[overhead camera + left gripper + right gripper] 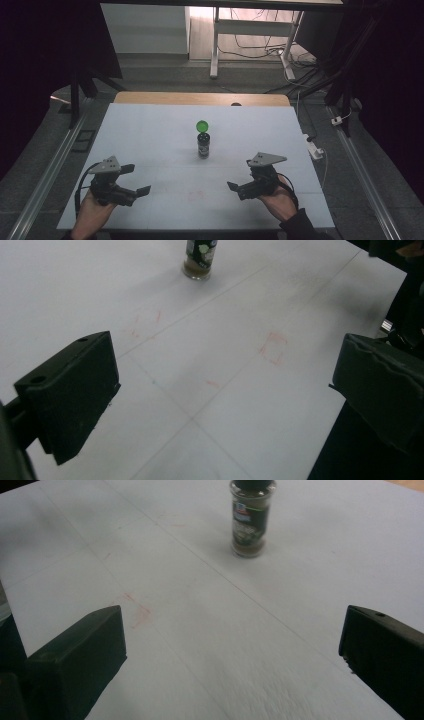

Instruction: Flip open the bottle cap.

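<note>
Spice jar (203,144) between seemingly level tongs (135,179)

My table (150,135) is white, its far edge bare wood. Beyond it I see grey floor (165,75), a white desk frame (216,45) with tangled cables (260,47), and metal rails (45,175) along both sides. Dark curtains (30,60) close in left and right.

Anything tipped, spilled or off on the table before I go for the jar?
Nothing stands out. The spice jar stands upright on the white table, green cap on, no spill around it. Faint red marks on the surface look like old scribbles. The left gripper and right gripper are open, clear of the jar.
</note>
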Motion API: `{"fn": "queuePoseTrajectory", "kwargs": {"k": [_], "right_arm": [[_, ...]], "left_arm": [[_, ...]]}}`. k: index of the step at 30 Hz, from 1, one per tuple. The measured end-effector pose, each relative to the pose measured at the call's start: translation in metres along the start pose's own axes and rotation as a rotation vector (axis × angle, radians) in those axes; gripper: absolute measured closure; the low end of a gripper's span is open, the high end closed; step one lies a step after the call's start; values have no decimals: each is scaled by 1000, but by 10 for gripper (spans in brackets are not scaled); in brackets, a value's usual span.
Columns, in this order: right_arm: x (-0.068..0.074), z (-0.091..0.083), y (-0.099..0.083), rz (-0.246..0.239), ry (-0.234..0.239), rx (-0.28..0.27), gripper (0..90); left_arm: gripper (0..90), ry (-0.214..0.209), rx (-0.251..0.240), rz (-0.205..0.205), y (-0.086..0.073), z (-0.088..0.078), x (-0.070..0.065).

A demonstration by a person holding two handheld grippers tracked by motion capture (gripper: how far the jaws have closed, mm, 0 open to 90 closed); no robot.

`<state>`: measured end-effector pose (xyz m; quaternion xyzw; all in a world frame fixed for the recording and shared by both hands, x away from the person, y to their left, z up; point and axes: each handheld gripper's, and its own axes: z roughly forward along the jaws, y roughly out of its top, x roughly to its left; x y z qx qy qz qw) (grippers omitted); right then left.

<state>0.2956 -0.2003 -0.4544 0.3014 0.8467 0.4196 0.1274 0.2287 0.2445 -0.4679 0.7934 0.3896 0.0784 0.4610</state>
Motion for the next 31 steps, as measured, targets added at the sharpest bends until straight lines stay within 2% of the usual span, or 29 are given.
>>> {"fn": "queuePoseTrajectory", "kwargs": {"k": [9,11,16,19,23,25,31], "right_arm": [[-11,-40,-32,105,-86,-40,0],[-12,-48,-38,118,-107,-40,0],[-15,-62,-54,149,-146,-26,0],[-16,-67,-61,172,-152,-21,0],[-17,-72,-71,188,-158,16,0],[-17,-71,-76,196,-153,38,0],[-19,-72,-77,215,-157,30,0]], "left_arm": [[0,67,-3,-47,-28,-26,2],[0,95,7,-51,-34,-30,2],[0,131,25,-68,-45,-37,3],[0,161,37,-71,-50,-40,3],[0,221,89,-70,-56,-40,5],[0,225,114,-84,-58,-38,6],[0,218,101,-98,-58,-39,8]]}}
